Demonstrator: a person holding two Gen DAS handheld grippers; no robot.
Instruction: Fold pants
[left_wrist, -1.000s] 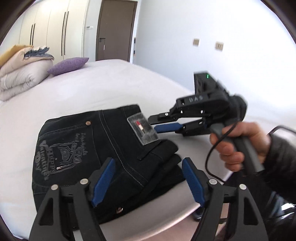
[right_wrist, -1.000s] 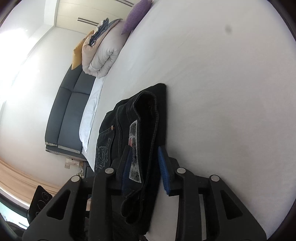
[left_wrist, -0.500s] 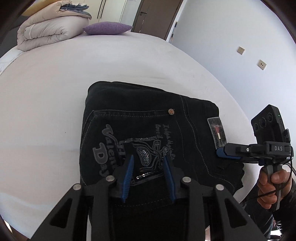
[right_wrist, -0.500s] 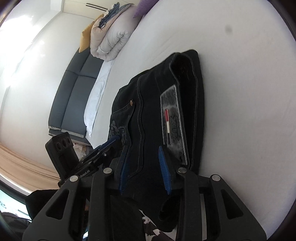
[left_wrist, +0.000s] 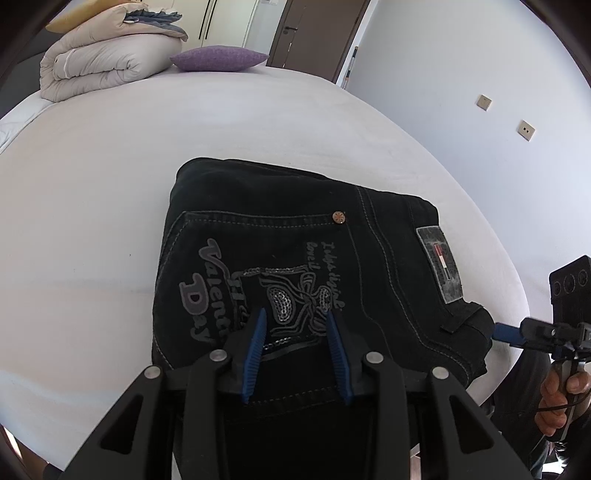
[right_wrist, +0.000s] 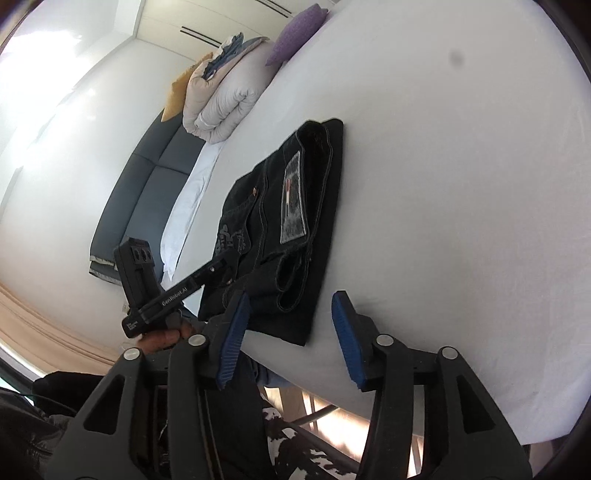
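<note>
One purple cushion (left_wrist: 219, 58) beside duvet (left_wrist: 107, 70)

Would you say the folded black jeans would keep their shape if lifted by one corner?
Probably not: the folded black jeans are soft stacked layers, so they would likely droop and unfold. Thick denim looks fairly heavy. On the smooth white sheet they should slide rather than roll.

Black pants (left_wrist: 295, 266) lie folded into a compact, thick rectangle near the bed's (left_wrist: 110, 184) edge, back pocket up, showing grey embroidered lettering, a sequinned motif and a copper rivet; a grey waistband patch (right_wrist: 293, 199) sits along one side, layers stacked neatly.
</note>
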